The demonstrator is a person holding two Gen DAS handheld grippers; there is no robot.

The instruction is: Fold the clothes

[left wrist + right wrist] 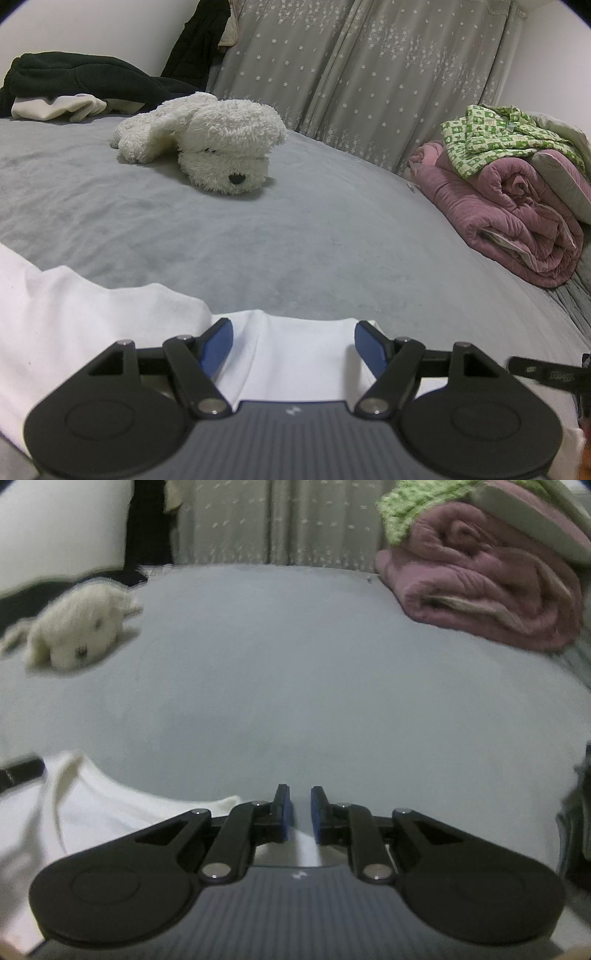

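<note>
A white garment (92, 325) lies on the grey bed (295, 240) at the near edge. My left gripper (293, 339) is open, its blue pads wide apart over the garment's far edge, with white cloth between them. In the right wrist view the same garment (110, 812) lies at the lower left. My right gripper (300, 812) has its jaws nearly closed with a narrow gap; a strip of white cloth (306, 849) shows low between the fingers, and I cannot tell whether it is gripped.
A white plush dog (207, 140) lies mid-bed, also in the right wrist view (74, 631). A rolled pink quilt (517, 214) with a green patterned cloth (491, 136) sits at the right. Dark clothes (81, 81) are piled at the back left. A grey curtain (369, 66) hangs behind.
</note>
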